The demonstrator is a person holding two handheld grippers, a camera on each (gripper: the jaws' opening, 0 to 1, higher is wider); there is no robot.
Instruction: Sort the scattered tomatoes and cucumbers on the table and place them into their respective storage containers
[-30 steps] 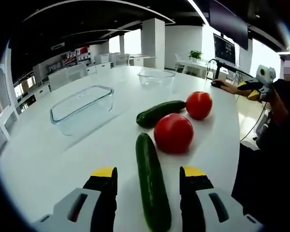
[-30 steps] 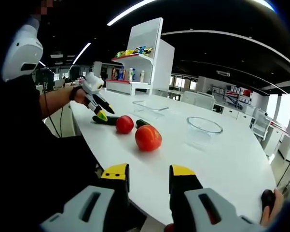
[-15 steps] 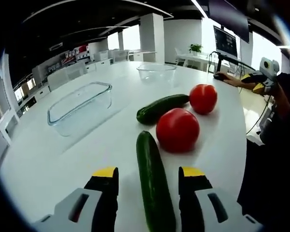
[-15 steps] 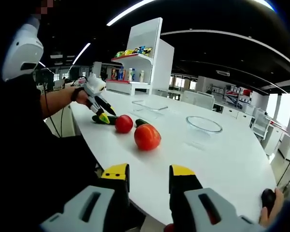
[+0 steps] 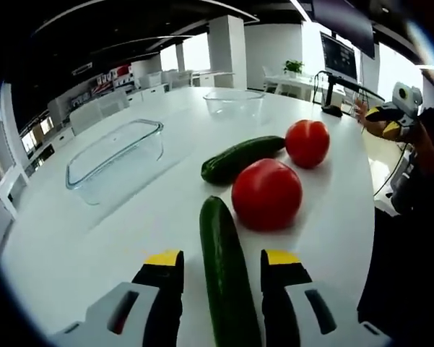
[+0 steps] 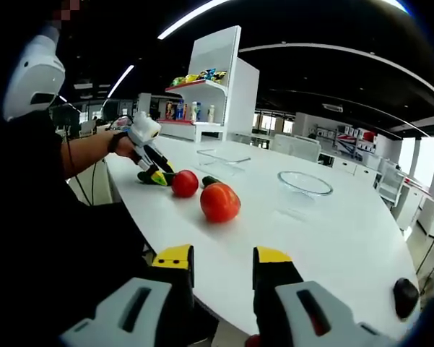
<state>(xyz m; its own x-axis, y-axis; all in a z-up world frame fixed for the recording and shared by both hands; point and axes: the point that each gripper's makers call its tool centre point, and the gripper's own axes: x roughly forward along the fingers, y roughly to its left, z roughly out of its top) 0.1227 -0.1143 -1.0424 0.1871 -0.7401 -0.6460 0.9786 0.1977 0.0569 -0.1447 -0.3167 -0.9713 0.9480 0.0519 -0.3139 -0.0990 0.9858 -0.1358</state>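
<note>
Cucumber [image 5: 226,282] lay on table [image 5: 79,246] between spread left gripper [image 5: 220,269] jaws, contact unclear, rectangular glass container [image 5: 115,157] and round bowl [image 5: 234,102] held nothing, right gripper [image 6: 219,262] gaped, holding nothing.

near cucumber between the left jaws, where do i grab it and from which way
Grip the near cucumber across its slim body near the end facing the left gripper, coming in along its length, probably from above. It lies flat on the table with its long axis running between the open jaws, so they already straddle its narrow width. The near tomato sits close beside its far end, so stay low on the shaft.
</note>
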